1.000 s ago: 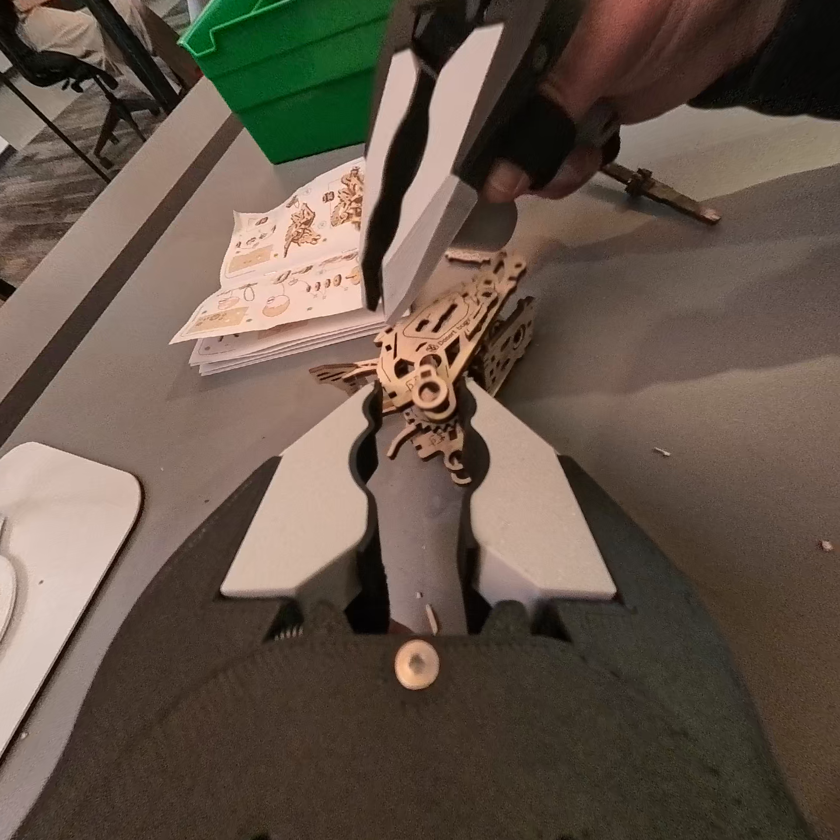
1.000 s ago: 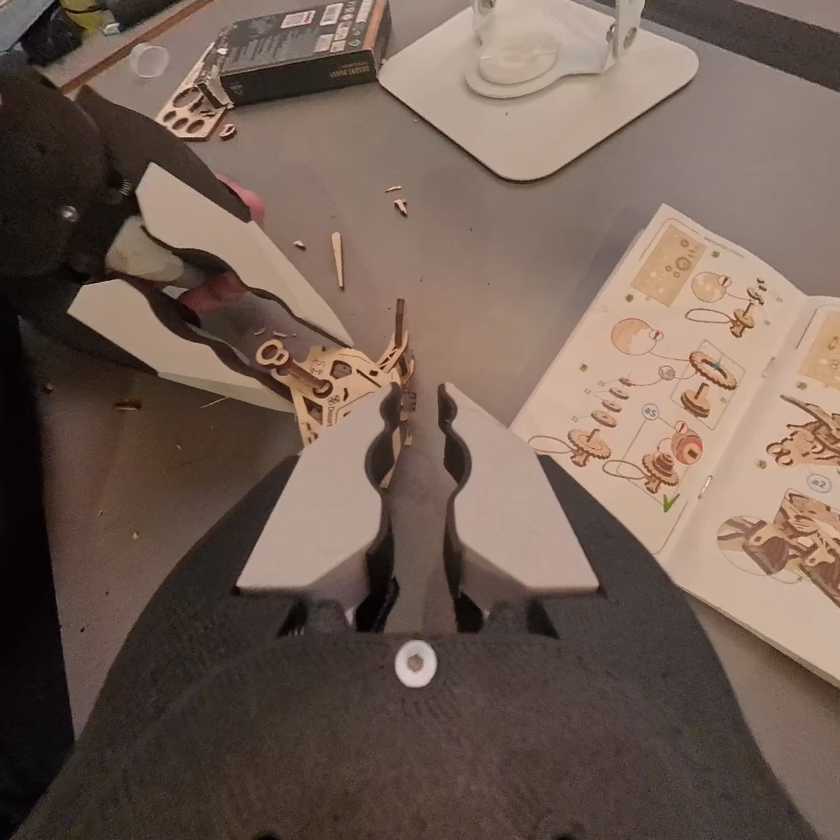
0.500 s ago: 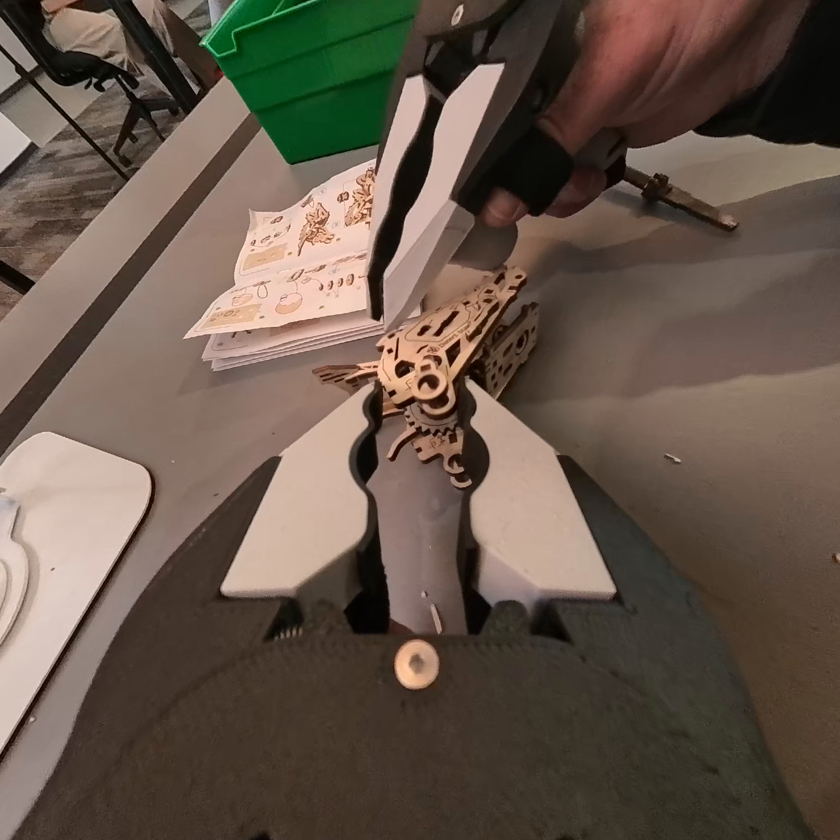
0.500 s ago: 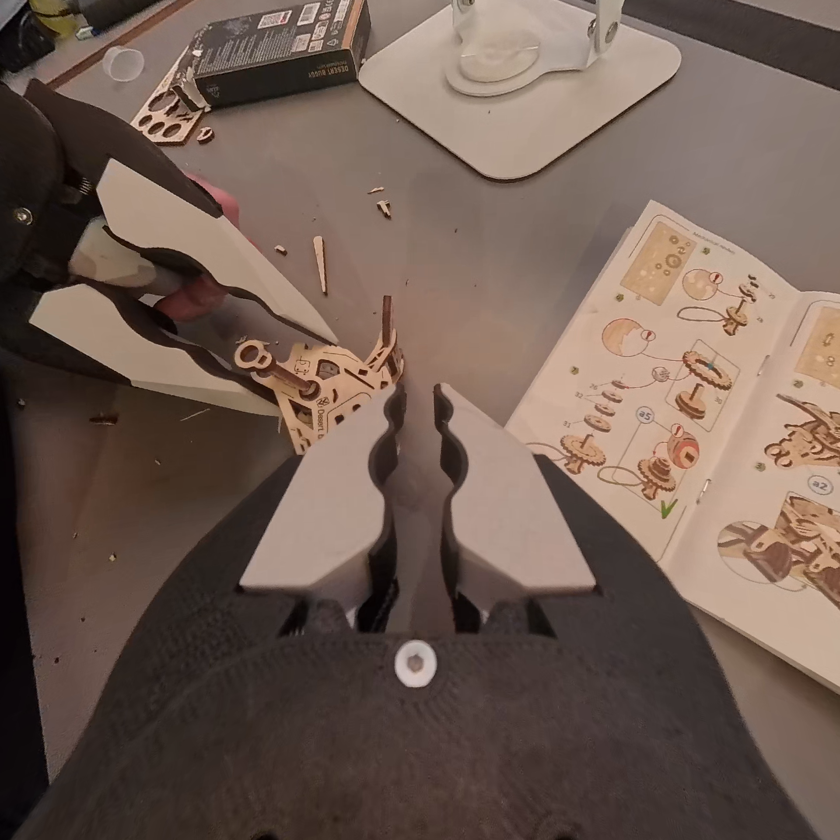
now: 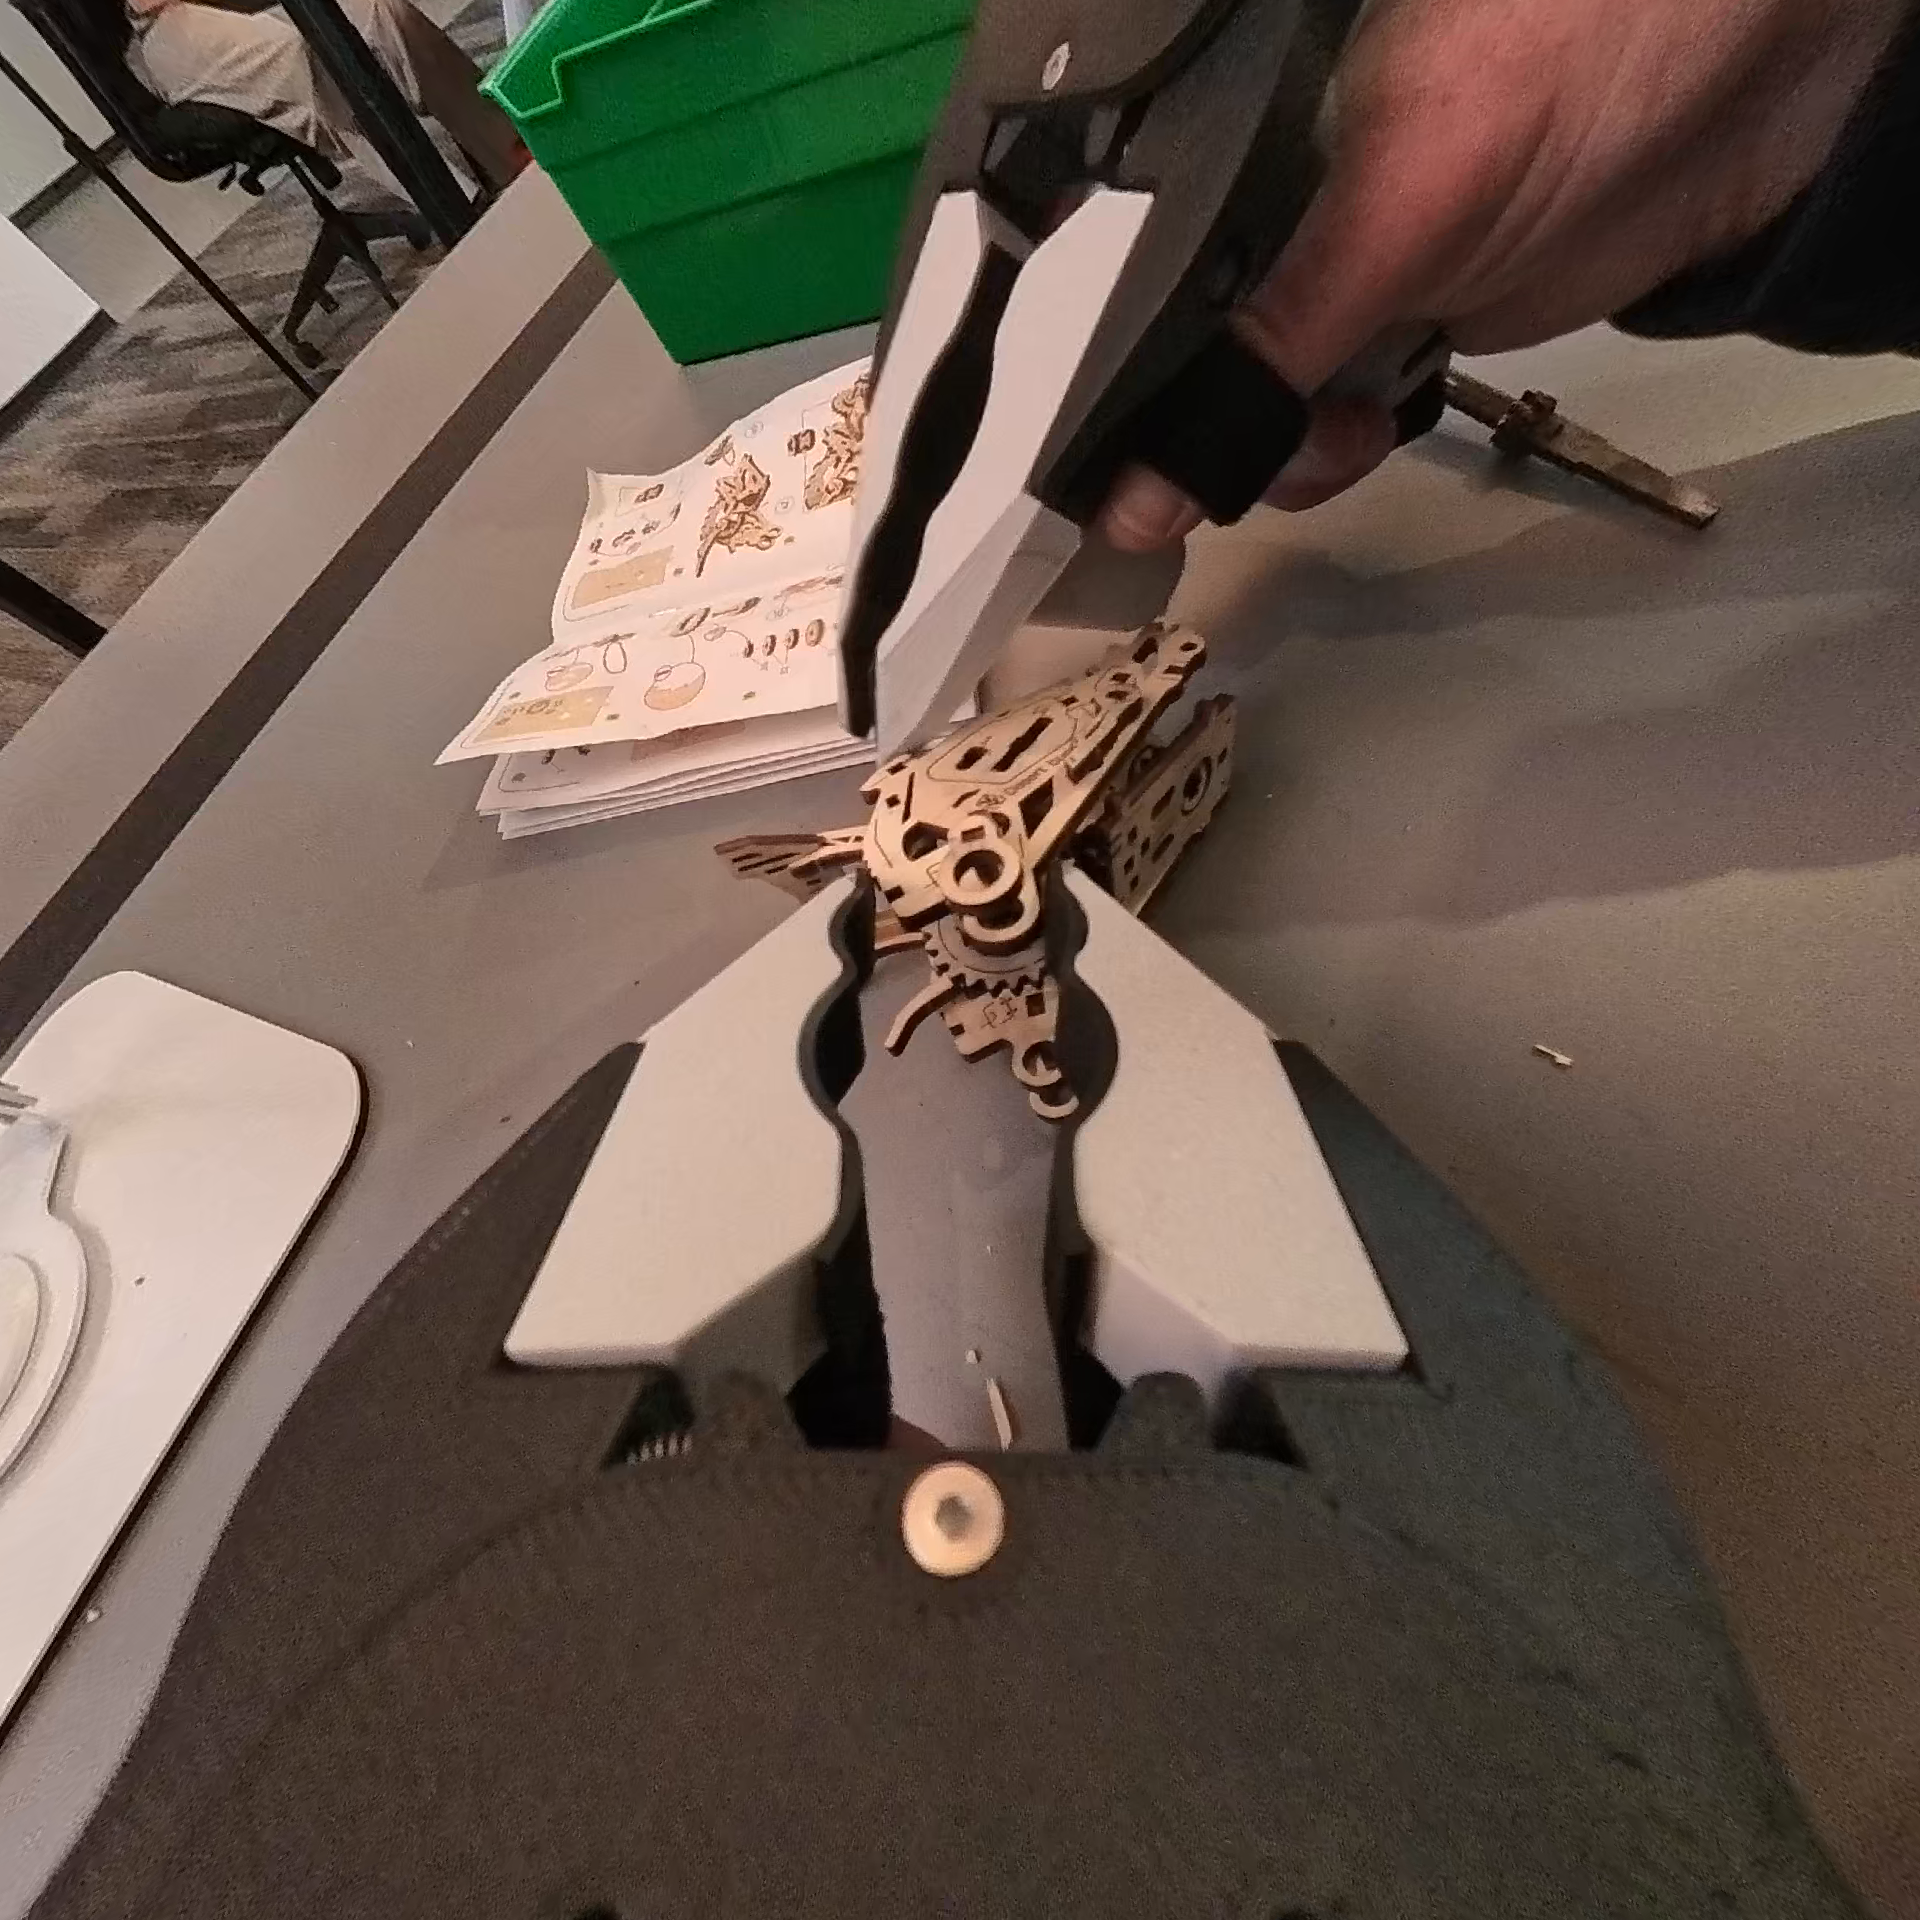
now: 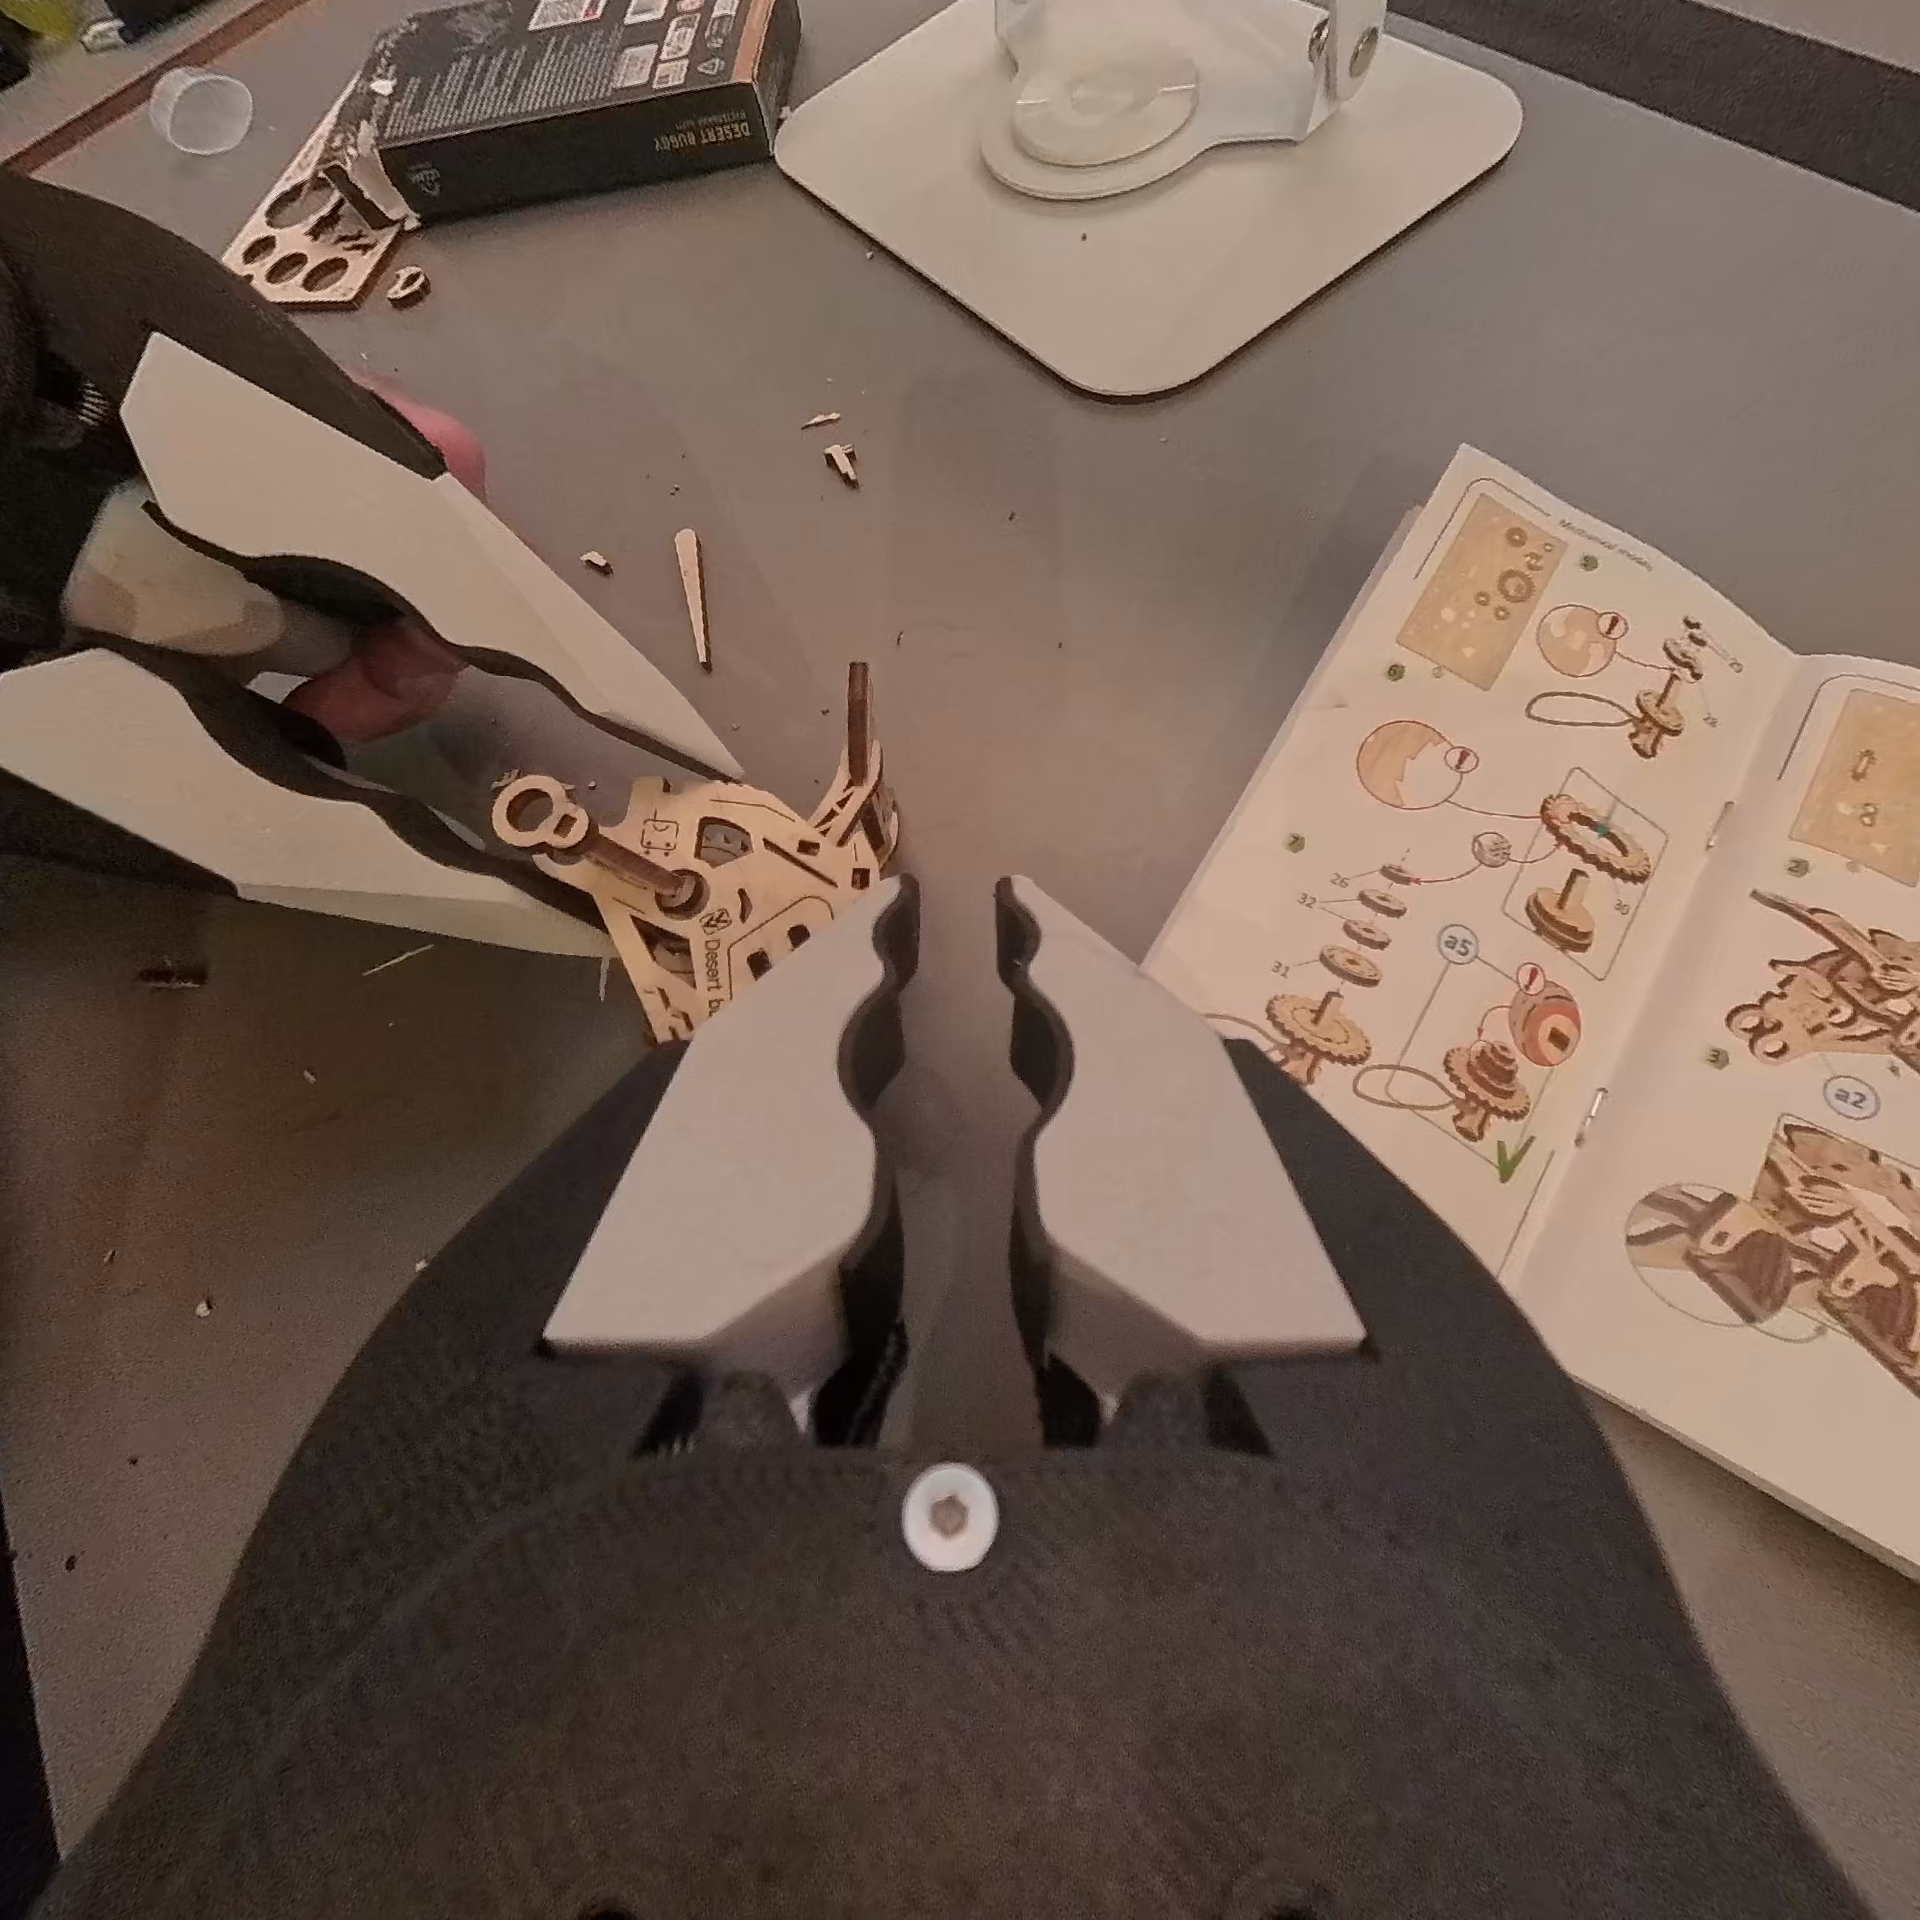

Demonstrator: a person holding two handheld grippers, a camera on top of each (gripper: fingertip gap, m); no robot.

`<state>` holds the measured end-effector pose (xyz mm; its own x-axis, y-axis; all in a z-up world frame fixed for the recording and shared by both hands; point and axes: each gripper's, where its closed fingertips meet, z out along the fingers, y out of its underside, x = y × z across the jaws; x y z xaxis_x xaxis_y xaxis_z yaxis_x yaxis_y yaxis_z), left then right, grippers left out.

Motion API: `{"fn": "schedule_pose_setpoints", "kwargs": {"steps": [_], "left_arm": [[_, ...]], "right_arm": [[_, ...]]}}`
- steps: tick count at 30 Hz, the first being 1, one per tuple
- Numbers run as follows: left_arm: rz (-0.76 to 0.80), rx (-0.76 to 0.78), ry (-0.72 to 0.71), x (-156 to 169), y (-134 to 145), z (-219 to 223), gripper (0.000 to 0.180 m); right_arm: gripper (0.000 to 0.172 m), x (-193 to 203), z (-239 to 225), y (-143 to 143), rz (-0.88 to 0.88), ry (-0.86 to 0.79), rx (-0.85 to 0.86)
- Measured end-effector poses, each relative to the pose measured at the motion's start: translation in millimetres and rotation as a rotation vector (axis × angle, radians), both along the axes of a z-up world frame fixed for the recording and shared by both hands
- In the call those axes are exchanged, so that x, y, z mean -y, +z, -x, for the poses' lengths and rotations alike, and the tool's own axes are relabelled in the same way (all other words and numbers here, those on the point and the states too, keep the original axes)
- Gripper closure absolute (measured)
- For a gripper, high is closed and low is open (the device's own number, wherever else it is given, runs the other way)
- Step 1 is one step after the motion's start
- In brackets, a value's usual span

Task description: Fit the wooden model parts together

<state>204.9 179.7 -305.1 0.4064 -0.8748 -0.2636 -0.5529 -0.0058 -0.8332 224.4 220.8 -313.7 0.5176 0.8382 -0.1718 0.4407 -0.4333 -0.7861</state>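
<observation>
Blocking much of the pale laser-cut wooden model (image 5: 1023, 821), the left gripper (image 5: 961, 914) clamps its geared end on the grey table (image 5: 1455, 935); the right gripper (image 6: 956, 894) (empty, narrowly parted) hovers beside it.

Green bin (image 5: 748, 177), white mat (image 6: 1164, 239), clear cup (image 6: 203, 109)

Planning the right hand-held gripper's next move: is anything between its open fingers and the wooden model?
Nothing visible does. The right hand-held gripper hangs open and empty just right of the wooden model, with only bare table ahead.
</observation>
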Motion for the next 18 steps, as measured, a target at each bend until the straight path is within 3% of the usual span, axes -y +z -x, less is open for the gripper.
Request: {"fn": "schedule_pose_setpoints", "kwargs": {"steps": [1,18], "left_arm": [[-0.001,-0.001,0.0,-0.1,0.2,0.1,0.151],[-0.004,0.002,0.008,-1.4,0.0,1.6,0.151]], "right_arm": [[0.16,-1.5,0.1,1.2,-0.008,-0.006,-0.003],[0.153,-11.9,6.2,-2.5,-0.032,-0.007,0.039]]}}
